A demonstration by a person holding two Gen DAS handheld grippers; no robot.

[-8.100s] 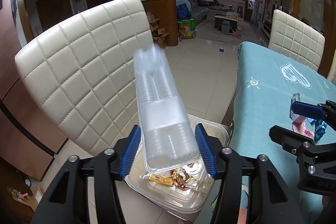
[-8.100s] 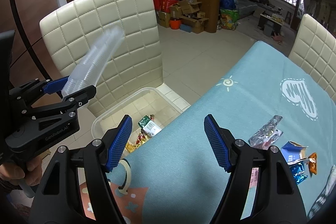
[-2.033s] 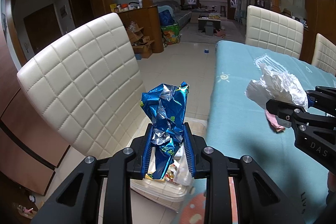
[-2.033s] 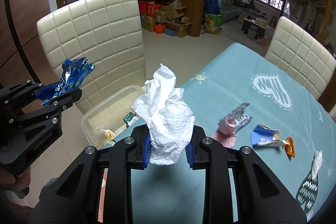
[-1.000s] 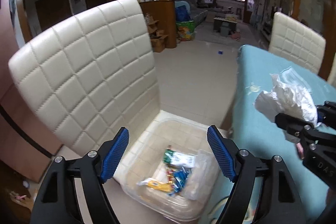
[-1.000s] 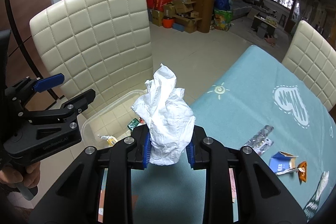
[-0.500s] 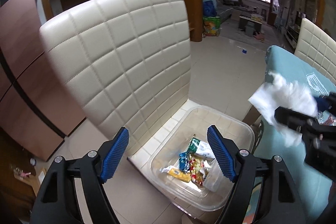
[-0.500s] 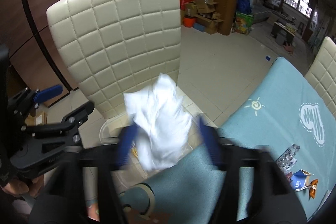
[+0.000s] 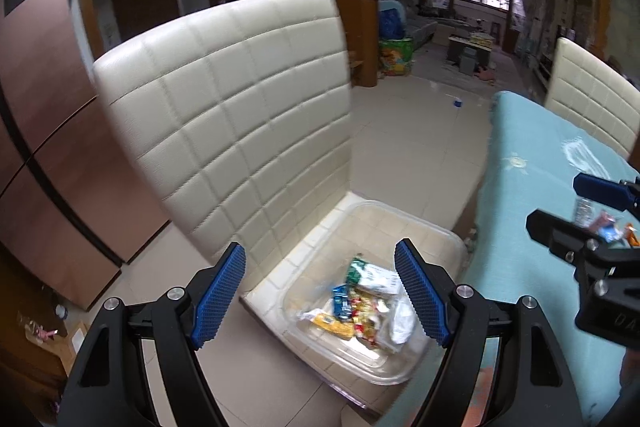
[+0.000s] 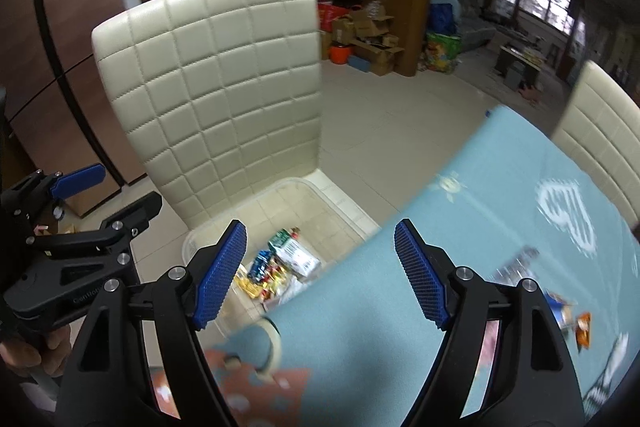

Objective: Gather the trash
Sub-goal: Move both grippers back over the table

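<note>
A clear plastic bin [image 9: 404, 223] sits on the seat of a cream quilted chair [image 9: 240, 107]. It holds several wrappers and a white crumpled paper [image 9: 400, 319]. My left gripper [image 9: 320, 291] is open and empty above the bin. My right gripper [image 10: 320, 279] is open and empty over the table edge beside the bin [image 10: 320, 195]. Several pieces of trash [image 10: 572, 315] lie on the teal tablecloth [image 10: 480, 227] at the right; they also show in the left wrist view [image 9: 604, 227].
A second cream chair [image 10: 600, 131] stands at the far side of the table. Brown wooden panels [image 9: 40, 107] rise behind the near chair. Tiled floor [image 9: 420, 131] stretches toward a cluttered living room. A roll of tape [image 10: 268, 347] lies on the table near my right gripper.
My right gripper has opened and let go of the white crumpled paper, which now lies in the bin. The left gripper stayed open and shifted a little.
</note>
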